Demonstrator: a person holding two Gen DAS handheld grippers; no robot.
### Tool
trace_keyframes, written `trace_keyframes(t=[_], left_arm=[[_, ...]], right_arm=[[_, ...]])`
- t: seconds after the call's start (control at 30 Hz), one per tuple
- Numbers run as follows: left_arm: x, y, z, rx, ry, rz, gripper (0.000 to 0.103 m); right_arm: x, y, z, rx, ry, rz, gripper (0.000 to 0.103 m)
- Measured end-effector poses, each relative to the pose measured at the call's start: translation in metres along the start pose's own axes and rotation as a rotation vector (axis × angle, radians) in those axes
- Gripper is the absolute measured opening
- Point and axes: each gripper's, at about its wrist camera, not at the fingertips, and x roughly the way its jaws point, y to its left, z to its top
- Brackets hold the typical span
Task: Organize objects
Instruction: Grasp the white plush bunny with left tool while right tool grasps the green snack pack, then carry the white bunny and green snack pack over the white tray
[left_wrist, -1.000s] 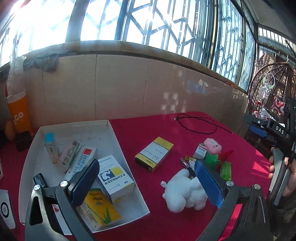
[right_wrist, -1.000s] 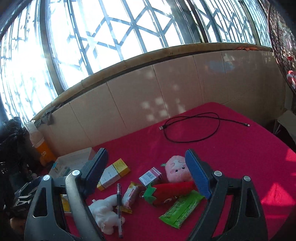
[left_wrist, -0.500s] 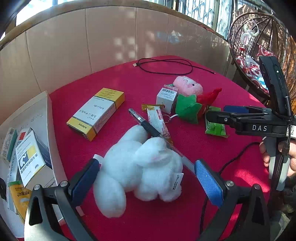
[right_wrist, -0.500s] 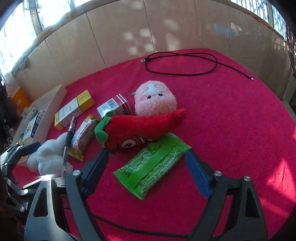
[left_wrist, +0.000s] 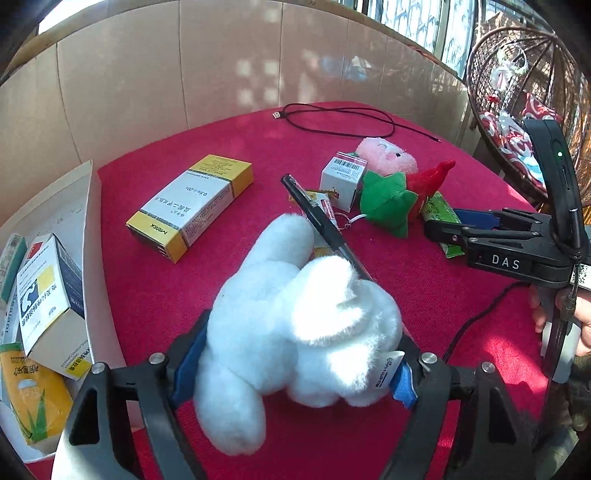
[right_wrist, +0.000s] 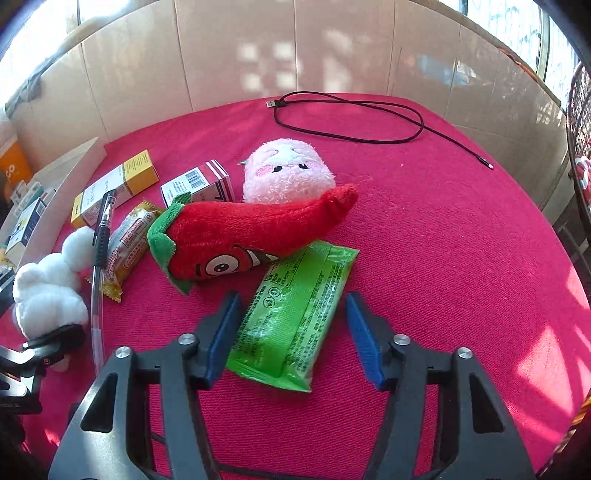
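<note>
While both grippers dropped from window-level to red cloth, closed L gripper (left_wrist: 291, 369) onto white plush (left_wrist: 295, 332), pads pressing. Narrowed R gripper (right_wrist: 291, 332) round green packet (right_wrist: 295, 314), one pad touching, other apart. Box (left_wrist: 88, 206) next, prob.

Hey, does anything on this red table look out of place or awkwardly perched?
Yes: the black pen lies tilted, propped on the white plush toy instead of flat on the red cloth.
</note>
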Motion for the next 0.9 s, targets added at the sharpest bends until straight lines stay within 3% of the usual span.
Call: trace_keyframes(t=[0.07, 0.23, 0.5, 0.9], left_arm=[[-0.003, -0.001, -0.002, -0.006, -0.015, -0.007, 0.079], [-0.013, -0.002, -0.001, -0.032, -0.056, -0.039, 0.078], [-0.037, 0.001, 0.005, -0.072, -0.146, -0.051, 0.079], [-0.065, -0.002, 0.008, -0.071, -0.233, -0.026, 0.079]], right_arm=[[-0.004, -0.009, -0.001, 0.018, 0.001, 0.029, 0.037], [-0.010, -0.024, -0.005, 0.086, -0.003, 0.075, 0.037], [-0.032, -0.037, 0.001, 0.149, -0.067, 0.074, 0.037], [-0.074, -0.014, 0.020, 0.105, -0.201, 0.118, 0.037]])
